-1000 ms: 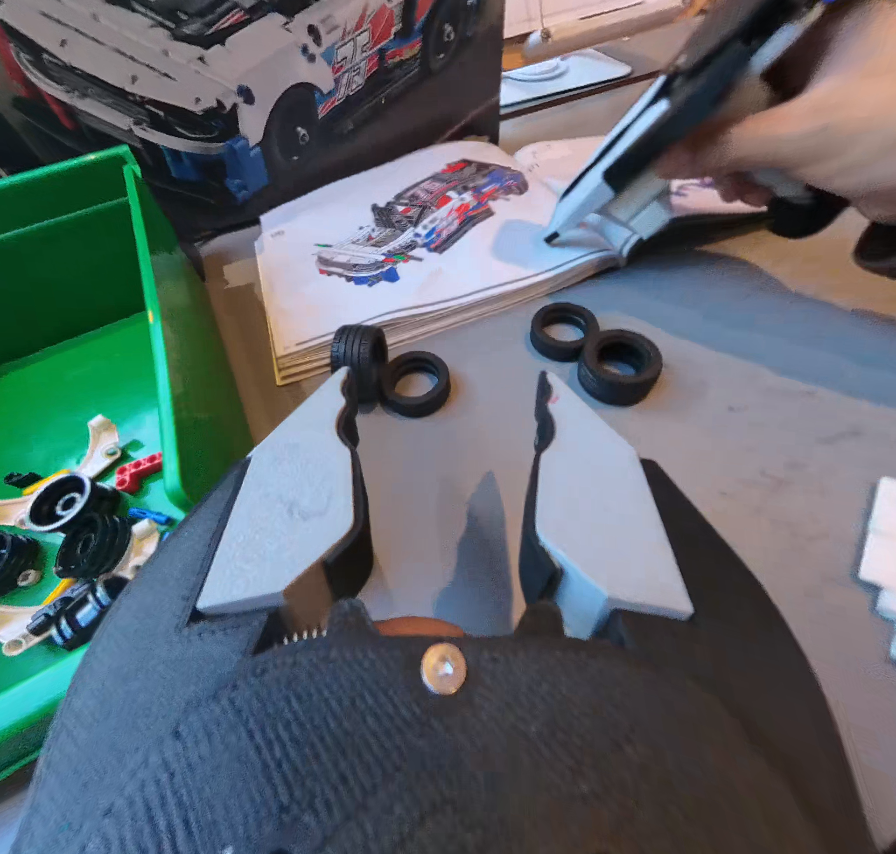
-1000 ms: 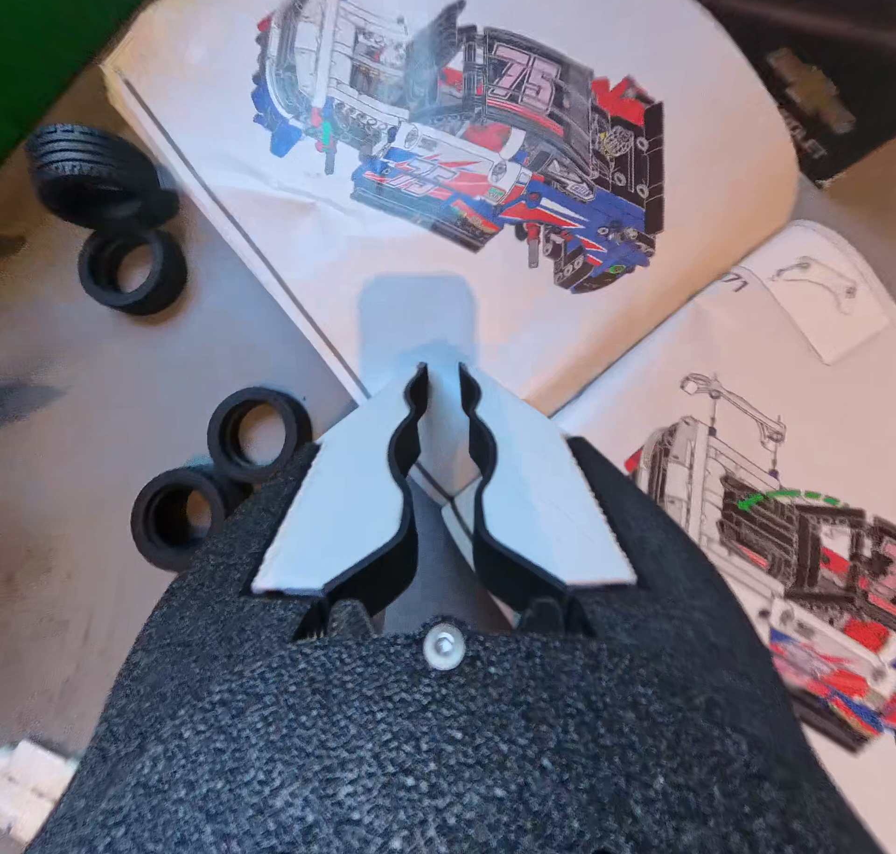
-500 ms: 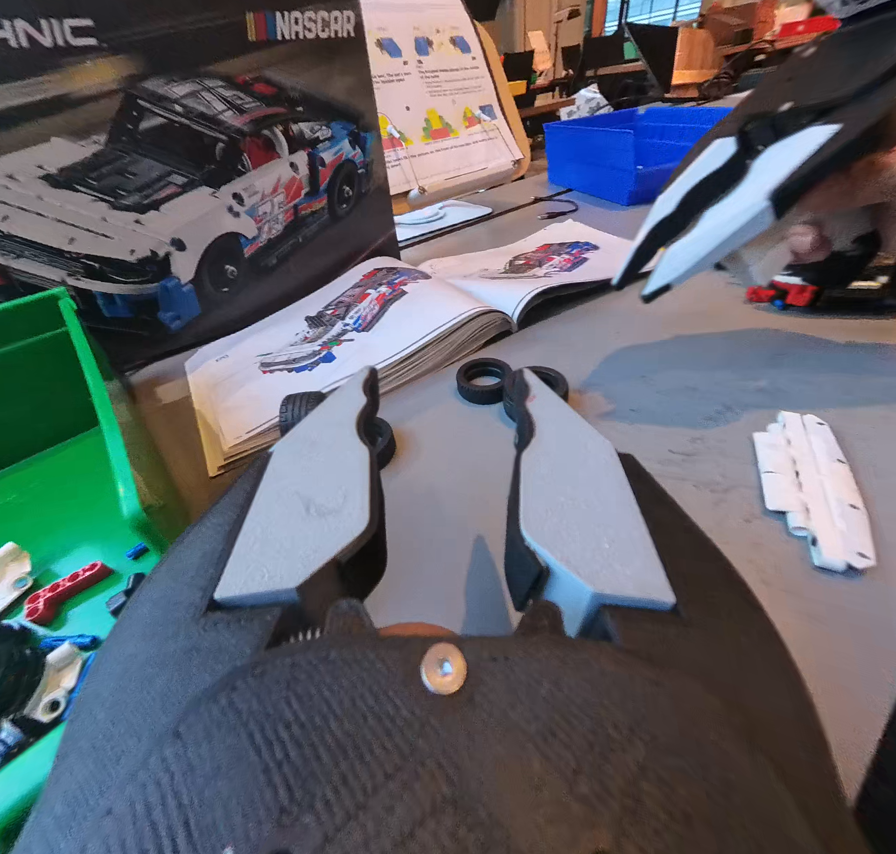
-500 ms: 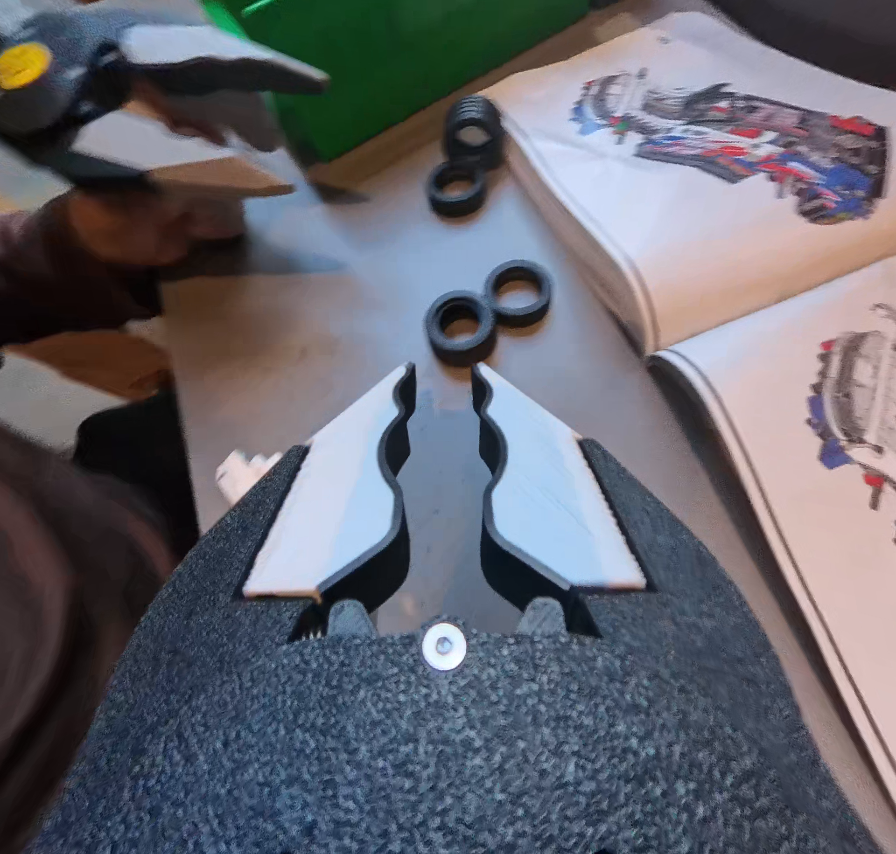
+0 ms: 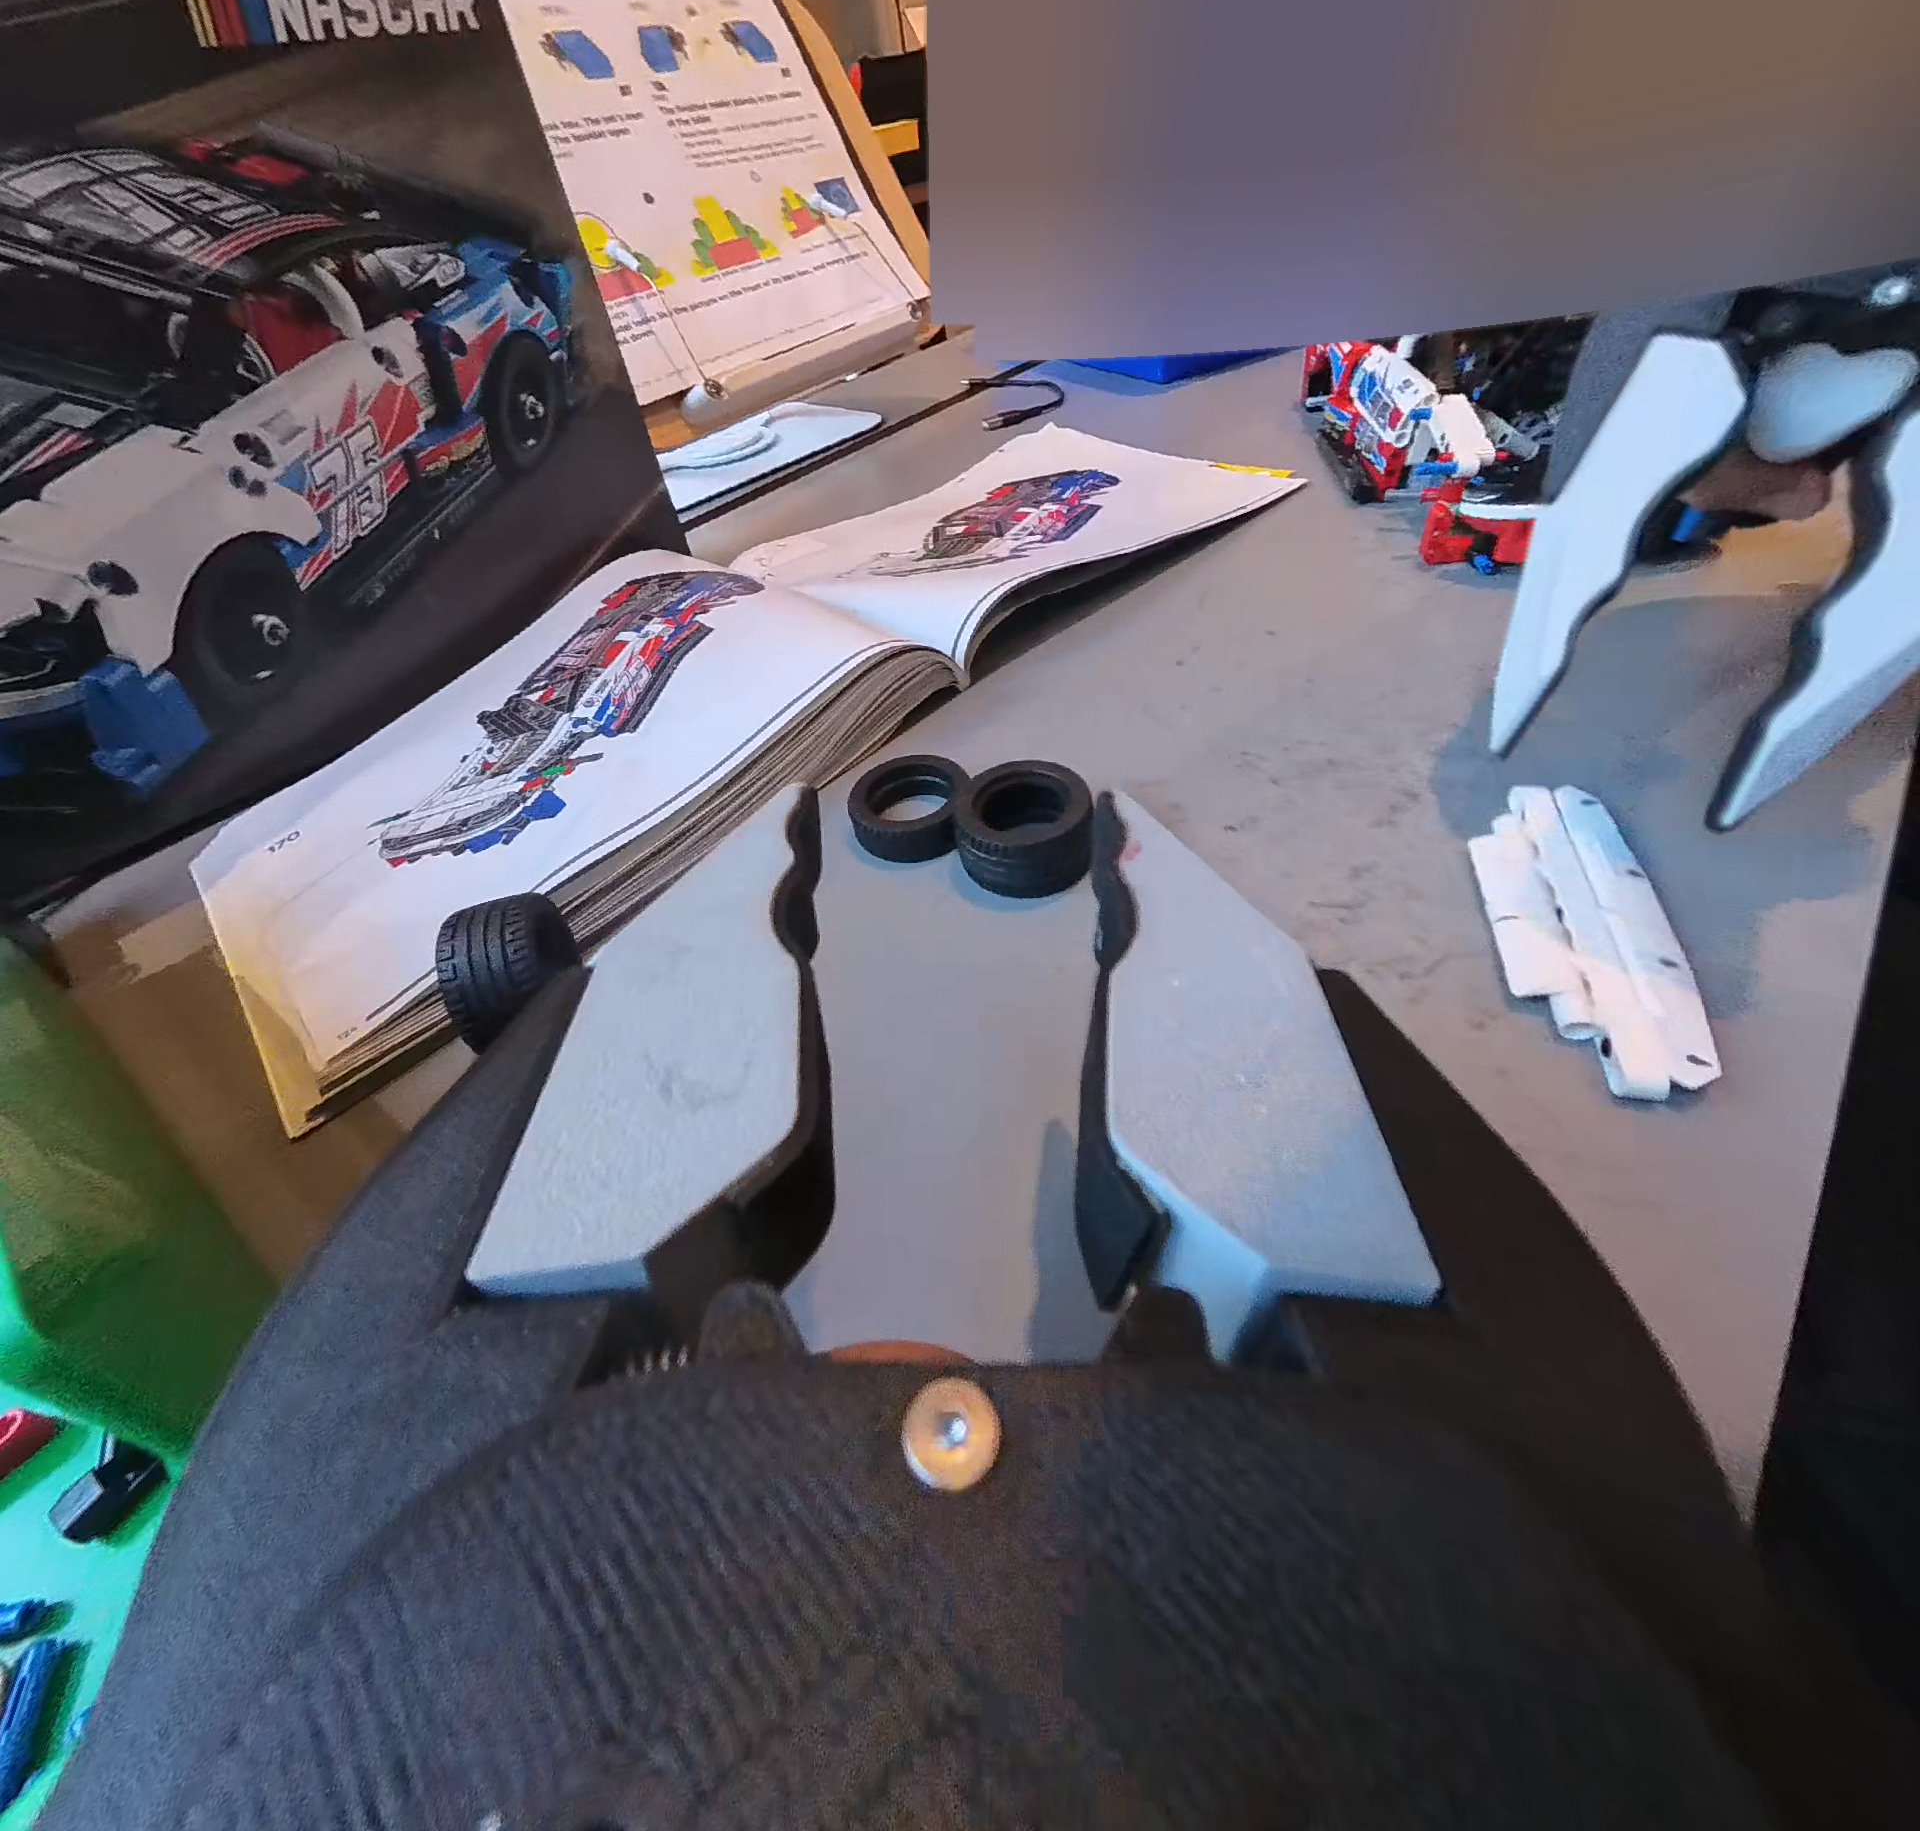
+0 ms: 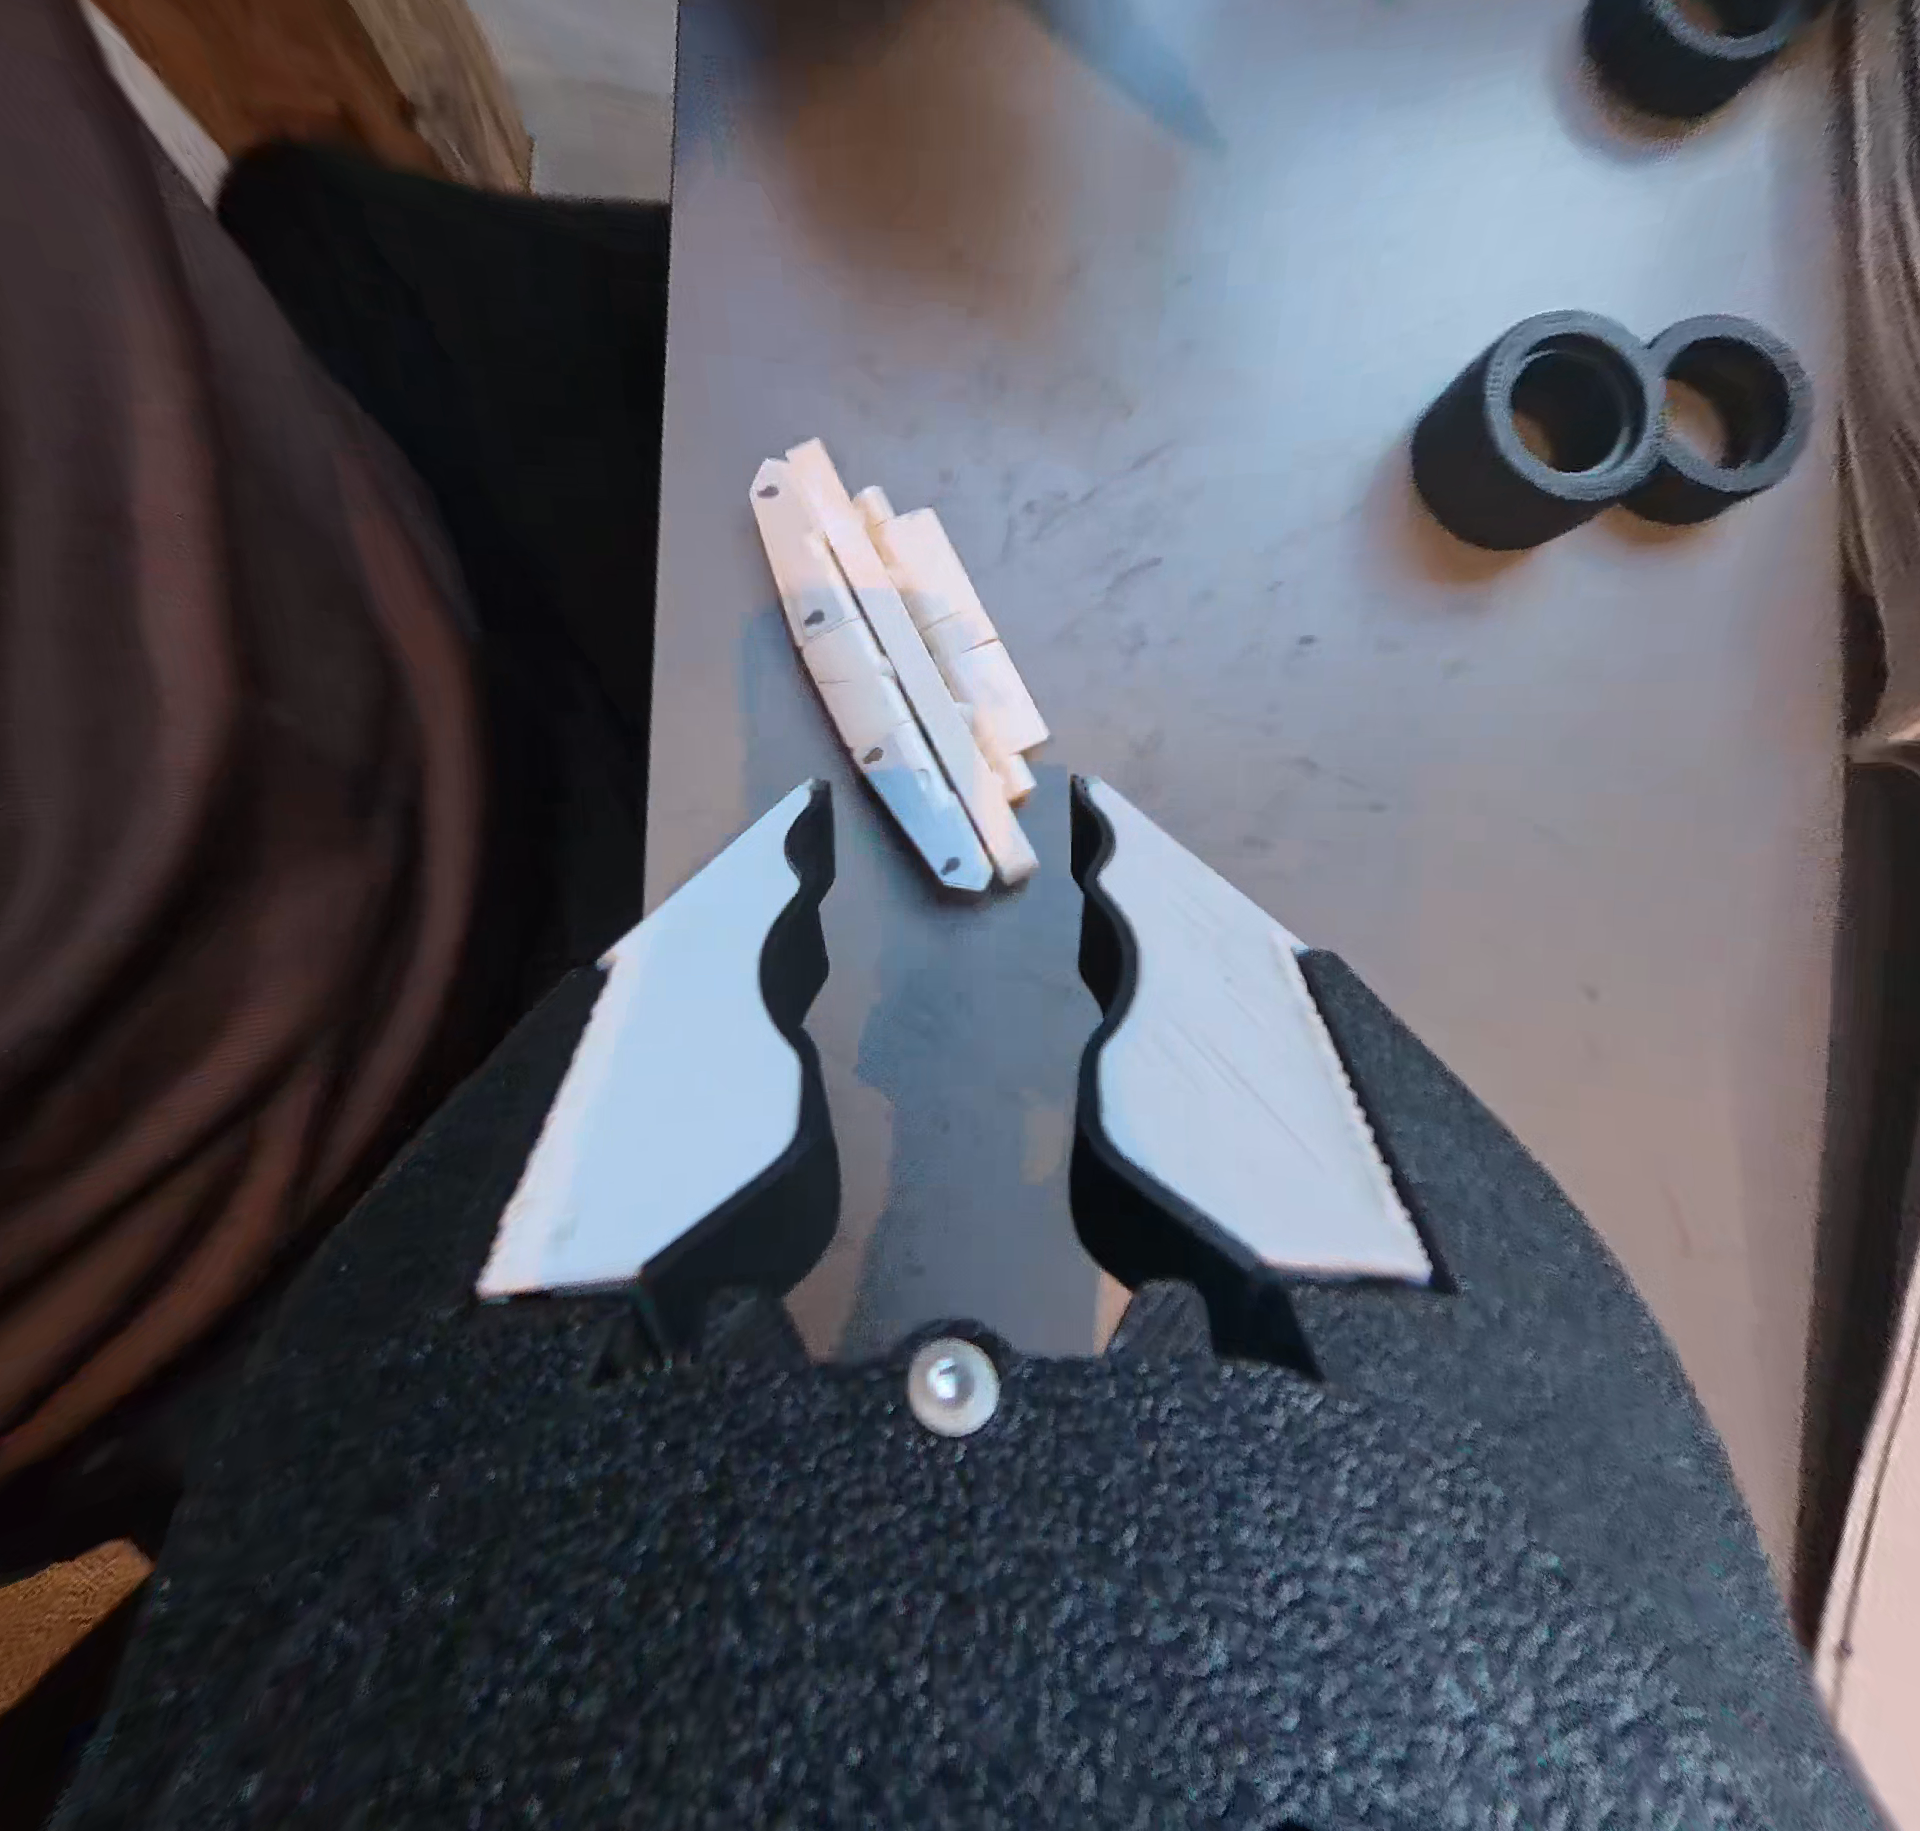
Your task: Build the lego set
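A white lego panel assembly [image 6: 894, 659] lies on the grey table near its front edge; it also shows in the left wrist view [image 5: 1595, 940]. My right gripper [image 6: 951, 799] is open and empty, its tips on either side of the panel's near end, just above it; in the left wrist view it [image 5: 1605, 784] hangs over the panel. My left gripper [image 5: 956, 815] is open and empty, with two black tyres [image 5: 971, 823] lying just beyond its tips. These tyres also show in the right wrist view [image 6: 1605, 431]. A third tyre [image 5: 494, 955] stands against the open instruction book [image 5: 644, 732].
The lego set's box [image 5: 260, 347] stands behind the book. A green bin [image 5: 73, 1469] with loose parts is at the left. A partly built red, white and blue model [image 5: 1403, 451] stands at the back right. A person's dark sleeve [image 6: 208, 638] is beside the table edge. My right tips are about 25 cm from the open instruction book [image 5: 644, 732], my left tips only 15 cm.
My right gripper has left the book, swung back over the table and come down over the white panel, opening wider. My left gripper has tilted up and drawn nearer to the two tyres.
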The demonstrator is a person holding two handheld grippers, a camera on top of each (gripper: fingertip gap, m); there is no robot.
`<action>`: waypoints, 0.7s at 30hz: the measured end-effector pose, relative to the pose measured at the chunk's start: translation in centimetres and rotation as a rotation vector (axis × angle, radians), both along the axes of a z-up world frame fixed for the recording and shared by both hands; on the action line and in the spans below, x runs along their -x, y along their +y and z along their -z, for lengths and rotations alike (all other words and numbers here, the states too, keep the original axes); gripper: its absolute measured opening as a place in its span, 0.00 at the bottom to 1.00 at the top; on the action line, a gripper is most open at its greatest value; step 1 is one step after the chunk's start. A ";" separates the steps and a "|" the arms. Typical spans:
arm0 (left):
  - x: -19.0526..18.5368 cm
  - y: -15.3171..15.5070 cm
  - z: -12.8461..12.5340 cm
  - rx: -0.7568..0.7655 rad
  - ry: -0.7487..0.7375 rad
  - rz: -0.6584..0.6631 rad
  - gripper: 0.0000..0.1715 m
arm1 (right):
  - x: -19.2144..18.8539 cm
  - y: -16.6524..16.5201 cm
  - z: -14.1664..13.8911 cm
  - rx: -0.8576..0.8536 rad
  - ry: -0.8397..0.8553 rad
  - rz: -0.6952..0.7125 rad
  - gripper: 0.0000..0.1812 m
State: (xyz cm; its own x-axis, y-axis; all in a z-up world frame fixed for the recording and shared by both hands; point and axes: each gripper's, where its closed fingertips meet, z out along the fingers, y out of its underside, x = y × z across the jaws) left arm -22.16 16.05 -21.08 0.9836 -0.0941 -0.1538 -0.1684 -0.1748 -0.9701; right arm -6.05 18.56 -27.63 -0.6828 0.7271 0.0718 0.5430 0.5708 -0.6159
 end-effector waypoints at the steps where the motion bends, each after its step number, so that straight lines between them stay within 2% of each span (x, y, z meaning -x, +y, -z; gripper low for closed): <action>1: 0.0 0.0 0.0 -0.003 0.005 -0.004 0.29 | 0.1 -0.1 0.4 -0.028 -0.001 -0.008 0.26; 7: 0.0 -0.2 -0.3 -0.028 0.032 -0.020 0.28 | 0.6 -0.7 1.8 -0.072 -0.033 -0.035 0.32; 12: -1.6 -0.4 -0.2 -0.022 0.048 0.056 0.29 | 0.4 -0.9 2.1 0.000 -0.058 -0.015 0.29; 16: -2.3 -0.4 0.1 -0.009 0.064 0.092 0.29 | 0.4 -1.1 2.0 -0.010 -0.024 -0.023 0.28; 21: -2.6 -0.4 0.3 -0.001 0.093 0.102 0.28 | 0.5 -1.4 2.2 0.052 -0.076 -0.049 0.26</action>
